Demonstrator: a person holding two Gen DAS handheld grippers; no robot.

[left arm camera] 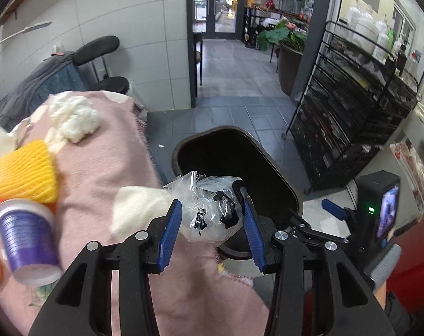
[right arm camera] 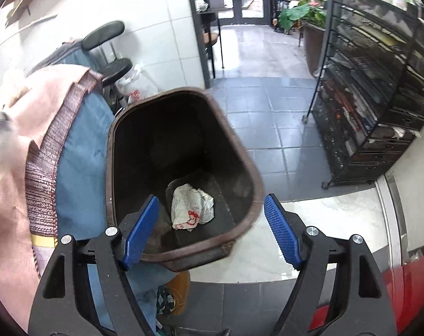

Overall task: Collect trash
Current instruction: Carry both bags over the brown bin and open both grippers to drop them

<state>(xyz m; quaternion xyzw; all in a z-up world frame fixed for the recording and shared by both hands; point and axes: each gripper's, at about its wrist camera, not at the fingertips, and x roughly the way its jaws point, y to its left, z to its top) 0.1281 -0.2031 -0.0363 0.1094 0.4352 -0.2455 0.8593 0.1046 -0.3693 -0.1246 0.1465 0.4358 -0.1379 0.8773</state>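
Left gripper (left arm camera: 212, 221) clamping a crumpled clear plastic bag (left arm camera: 209, 210) just above the brown bin's (left arm camera: 282, 196) near rim, right gripper (right arm camera: 212, 229) hanging wide apart and empty over the bin (right arm camera: 251, 168), crumpled white wrapper (right arm camera: 191, 207) lying inside.

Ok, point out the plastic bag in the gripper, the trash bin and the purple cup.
plastic bag (left arm camera: 212, 210), left wrist view, crumpled middle.
trash bin (right arm camera: 248, 168), right wrist view, right rim.
purple cup (left arm camera: 25, 238), left wrist view, ribbed side.
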